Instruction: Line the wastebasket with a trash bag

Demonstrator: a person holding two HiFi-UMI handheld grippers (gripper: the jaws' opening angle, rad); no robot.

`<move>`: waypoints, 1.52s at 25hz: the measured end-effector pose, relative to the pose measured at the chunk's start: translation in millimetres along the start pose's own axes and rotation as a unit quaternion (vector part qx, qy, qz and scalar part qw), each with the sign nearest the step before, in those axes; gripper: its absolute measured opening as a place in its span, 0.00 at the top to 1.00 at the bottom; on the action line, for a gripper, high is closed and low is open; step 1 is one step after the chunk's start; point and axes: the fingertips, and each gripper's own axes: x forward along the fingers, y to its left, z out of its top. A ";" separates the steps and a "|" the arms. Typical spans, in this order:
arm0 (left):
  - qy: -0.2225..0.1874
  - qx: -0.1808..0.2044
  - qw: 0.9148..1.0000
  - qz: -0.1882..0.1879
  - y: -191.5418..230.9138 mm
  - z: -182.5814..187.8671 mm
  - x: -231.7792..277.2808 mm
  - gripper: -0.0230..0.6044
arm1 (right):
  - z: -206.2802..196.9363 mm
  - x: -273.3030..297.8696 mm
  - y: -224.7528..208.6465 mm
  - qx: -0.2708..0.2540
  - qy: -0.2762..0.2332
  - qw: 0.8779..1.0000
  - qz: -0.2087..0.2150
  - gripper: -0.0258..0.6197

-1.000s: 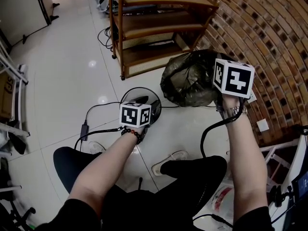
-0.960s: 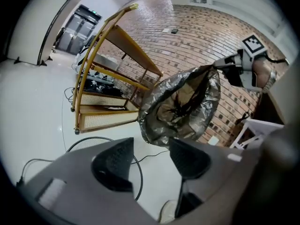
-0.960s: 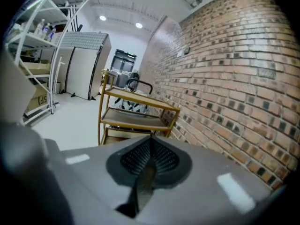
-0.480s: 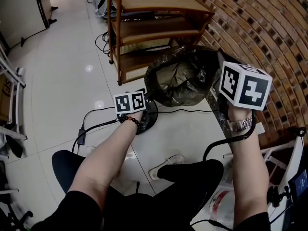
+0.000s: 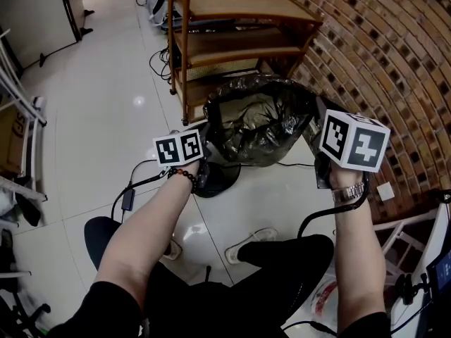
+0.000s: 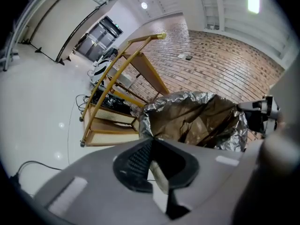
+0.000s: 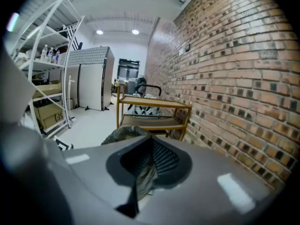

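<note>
A black trash bag (image 5: 257,122) hangs open-mouthed between my two grippers, above the floor in front of the shelf. My left gripper (image 5: 203,141) is shut on the bag's left rim. In the left gripper view, thin film shows between the closed jaws of the left gripper (image 6: 151,139), and the bag (image 6: 197,121) spreads out beyond them. My right gripper (image 5: 316,129) is shut on the bag's right rim. The right gripper view shows film pinched in the right gripper (image 7: 150,138) and the bag (image 7: 123,134) bulging on the left. The round black wastebasket (image 5: 218,180) stands on the floor below the bag's left side.
A wooden shelf trolley (image 5: 232,34) stands just behind the bag, and a brick wall (image 5: 380,55) runs along the right. Cables (image 5: 130,192) trail on the white floor left of the basket. The person's legs and shoe (image 5: 248,236) are below. White racks (image 5: 14,104) stand at far left.
The bag went from a bundle held at the right to a spread, open mouth. My left gripper left the spot over the wastebasket, rose to the bag's left rim and shut on it.
</note>
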 end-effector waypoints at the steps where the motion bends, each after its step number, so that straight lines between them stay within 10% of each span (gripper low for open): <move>1: -0.003 0.003 1.000 0.004 2.4 3.2 -7.7 0.96 | -8.0 2.6 1.3 0.006 0.005 1.000 0.003 0.96; 17: 0.038 0.071 0.997 0.019 1.7 6.8 -125.3 0.96 | -100.3 15.6 49.9 0.063 0.067 0.993 0.074 0.96; 38: 0.156 0.076 0.982 0.073 47.4 -57.1 -116.8 0.96 | -220.2 46.6 64.2 0.070 0.170 0.979 0.087 0.96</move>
